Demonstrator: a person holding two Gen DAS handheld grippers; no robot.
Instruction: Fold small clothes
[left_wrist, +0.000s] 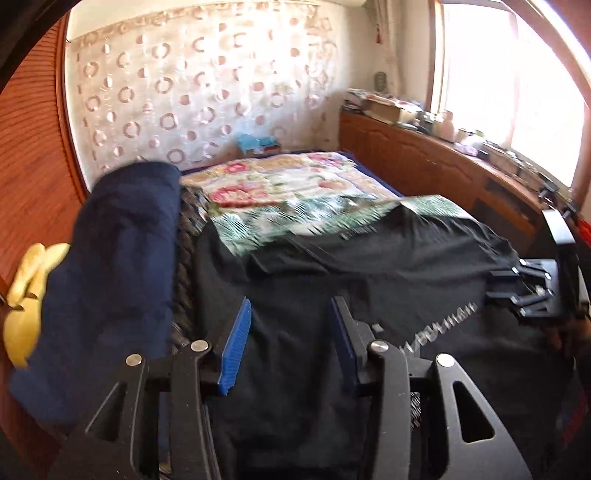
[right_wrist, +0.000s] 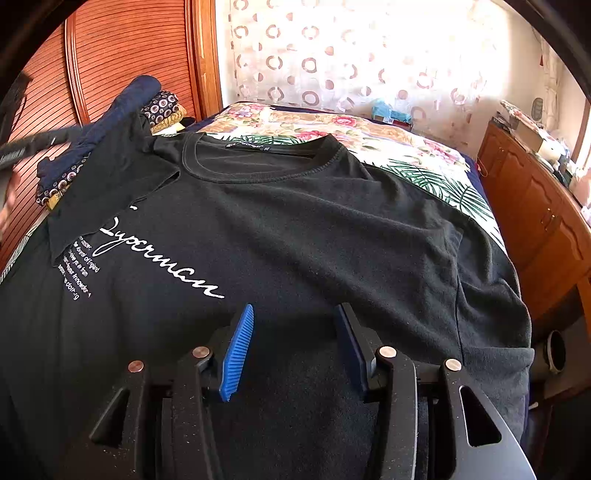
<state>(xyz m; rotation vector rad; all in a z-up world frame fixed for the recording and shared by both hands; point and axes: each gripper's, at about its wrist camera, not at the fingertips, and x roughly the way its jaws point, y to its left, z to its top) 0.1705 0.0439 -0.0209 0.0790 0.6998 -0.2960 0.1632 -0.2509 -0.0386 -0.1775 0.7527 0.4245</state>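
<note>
A black T-shirt (right_wrist: 295, 221) with white script print lies front up on the bed, collar at the far end. Its left sleeve (right_wrist: 110, 184) is folded in over the chest. My right gripper (right_wrist: 291, 325) hovers over the shirt's lower middle, open, with only flat cloth below its blue pads. In the left wrist view the same T-shirt (left_wrist: 295, 295) spreads under my left gripper (left_wrist: 291, 321), which is open with nothing between its pads. The right gripper (left_wrist: 495, 284) shows at that view's right edge, over the shirt's far side.
A pile of clothes topped by a navy garment (left_wrist: 110, 258) sits at the bed's left, beside a yellow item (left_wrist: 26, 295); the same pile (right_wrist: 122, 107) lies against the slatted wooden door (right_wrist: 129, 55). Floral bedspread (left_wrist: 295, 181) beyond the shirt. A cluttered wooden cabinet (left_wrist: 424, 155) lines the right.
</note>
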